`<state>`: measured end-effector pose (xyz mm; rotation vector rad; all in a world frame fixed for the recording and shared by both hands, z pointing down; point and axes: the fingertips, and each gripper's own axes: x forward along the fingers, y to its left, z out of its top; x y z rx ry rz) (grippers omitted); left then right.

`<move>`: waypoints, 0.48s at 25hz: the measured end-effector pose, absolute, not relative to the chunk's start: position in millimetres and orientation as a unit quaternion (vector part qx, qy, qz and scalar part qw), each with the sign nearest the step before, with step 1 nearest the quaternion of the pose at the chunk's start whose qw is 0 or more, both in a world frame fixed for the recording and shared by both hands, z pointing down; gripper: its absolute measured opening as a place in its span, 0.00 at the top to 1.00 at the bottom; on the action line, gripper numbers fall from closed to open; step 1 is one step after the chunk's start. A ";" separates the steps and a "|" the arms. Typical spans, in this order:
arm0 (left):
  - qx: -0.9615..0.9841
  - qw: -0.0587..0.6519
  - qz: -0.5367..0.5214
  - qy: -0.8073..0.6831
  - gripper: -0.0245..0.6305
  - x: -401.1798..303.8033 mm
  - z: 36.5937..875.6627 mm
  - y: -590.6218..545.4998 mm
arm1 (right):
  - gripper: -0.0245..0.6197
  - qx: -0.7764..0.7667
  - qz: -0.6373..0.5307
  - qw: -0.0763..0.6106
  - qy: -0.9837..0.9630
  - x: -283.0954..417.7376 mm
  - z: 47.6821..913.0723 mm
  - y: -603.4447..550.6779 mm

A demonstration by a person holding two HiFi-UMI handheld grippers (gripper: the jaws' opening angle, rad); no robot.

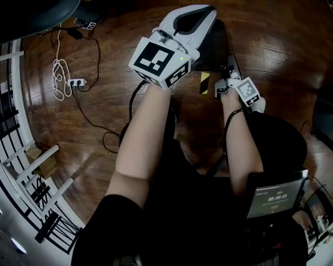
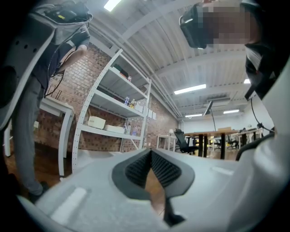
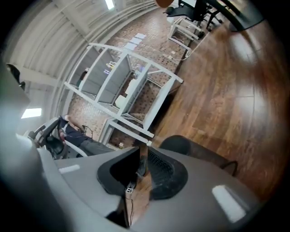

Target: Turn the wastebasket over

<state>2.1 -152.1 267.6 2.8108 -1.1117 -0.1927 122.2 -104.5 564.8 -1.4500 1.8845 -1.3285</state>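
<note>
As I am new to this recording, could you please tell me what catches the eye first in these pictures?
The left gripper, with its bold black-and-white marker cube, dominates the upper centre of the head view, the right gripper just to its right. Beyond them a dark shape, probably the wastebasket, sits on the wooden floor, and a white cable lies coiled at far left.

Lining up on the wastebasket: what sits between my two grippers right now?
Head view: a yellow-and-black striped strip lies between the left gripper and right gripper, beside the dark wastebasket; otherwise only wooden floor.
</note>
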 end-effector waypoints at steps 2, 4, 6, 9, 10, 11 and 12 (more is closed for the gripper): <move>0.928 0.052 -0.057 -0.365 0.96 6.9 267.2 -148.4 | 0.86 -0.540 -0.511 0.216 0.633 128.9 587.9 -90.4; 0.930 0.045 -0.054 -0.361 0.96 11.1 262.9 -143.5 | 0.83 -0.556 -0.545 0.228 0.584 133.0 605.1 -75.4; 0.930 0.042 -0.059 -0.361 0.96 10.8 258.6 -144.2 | 0.79 -0.566 -0.559 0.230 0.560 135.5 616.5 -68.0; 0.928 0.043 -0.065 -0.364 0.96 8.6 256.8 -148.2 | 0.76 -0.572 -0.569 0.229 0.545 136.5 629.9 -59.2; 0.928 0.044 -0.067 -0.365 0.96 8.4 256.1 -148.3 | 0.75 -0.573 -0.573 0.228 0.540 135.9 634.1 -54.9; 0.927 0.046 -0.069 -0.366 0.96 8.2 254.8 -148.0 | 0.75 -0.574 -0.578 0.227 0.534 134.5 638.6 -50.2; 0.926 0.049 -0.070 -0.367 0.96 7.9 253.0 -147.4 | 0.75 -0.575 -0.584 0.225 0.527 132.3 643.2 -45.1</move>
